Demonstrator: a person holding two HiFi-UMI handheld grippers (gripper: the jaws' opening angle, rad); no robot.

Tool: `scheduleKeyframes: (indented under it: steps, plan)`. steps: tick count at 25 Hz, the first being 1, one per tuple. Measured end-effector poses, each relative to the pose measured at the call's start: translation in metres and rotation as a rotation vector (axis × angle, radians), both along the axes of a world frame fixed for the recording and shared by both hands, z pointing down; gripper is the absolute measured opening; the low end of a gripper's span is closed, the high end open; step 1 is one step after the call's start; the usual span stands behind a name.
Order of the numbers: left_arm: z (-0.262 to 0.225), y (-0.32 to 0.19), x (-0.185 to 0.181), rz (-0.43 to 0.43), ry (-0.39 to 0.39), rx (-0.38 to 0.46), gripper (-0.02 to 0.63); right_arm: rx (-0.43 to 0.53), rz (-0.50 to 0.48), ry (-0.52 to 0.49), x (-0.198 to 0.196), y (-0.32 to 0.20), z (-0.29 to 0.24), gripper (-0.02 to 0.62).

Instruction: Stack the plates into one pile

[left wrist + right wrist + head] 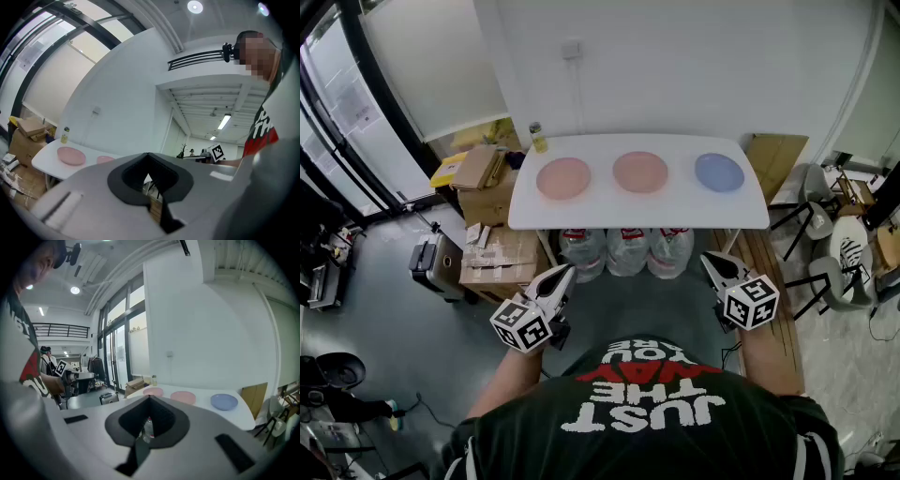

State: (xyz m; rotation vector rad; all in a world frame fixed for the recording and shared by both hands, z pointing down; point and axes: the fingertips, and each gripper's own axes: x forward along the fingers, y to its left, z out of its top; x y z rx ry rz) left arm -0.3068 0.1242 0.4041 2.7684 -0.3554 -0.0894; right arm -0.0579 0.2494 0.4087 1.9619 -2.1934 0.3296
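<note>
Presently | three plates laid apart on table at 12 o'clock | left gripper, right gripper held at 6, jaws together.

Table front edge open, bottle at back-left corner, boxes crowd left side
</note>
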Motion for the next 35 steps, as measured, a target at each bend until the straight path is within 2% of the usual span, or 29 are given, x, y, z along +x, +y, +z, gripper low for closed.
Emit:
scheduleKeyframes:
  steps: [11,16,22,27,31,35]
  plan:
    - [-0.004,0.009,0.029,-0.001,-0.01,0.012,0.003,0.013,-0.009,-0.005,0.025,0.008,-0.001,0.005]
    - [-0.007,0.022,0.054,0.005,-0.021,0.017,0.003,0.029,-0.014,-0.012,0.043,0.019,-0.006,0.005]
    - [-0.004,0.042,0.091,0.012,-0.025,0.004,0.003,0.03,-0.065,0.05,0.062,0.045,-0.001,0.006]
    - [0.009,0.052,0.121,0.038,-0.04,-0.012,0.003,0.019,-0.05,0.028,0.09,0.051,0.017,0.006]
    - [0.018,0.025,0.126,0.053,-0.052,-0.013,0.003,-0.009,-0.046,0.007,0.097,0.025,0.033,0.006]
    - [0.041,-0.042,0.126,0.051,-0.023,-0.055,0.003,-0.029,-0.039,0.024,0.094,-0.032,0.048,0.006]
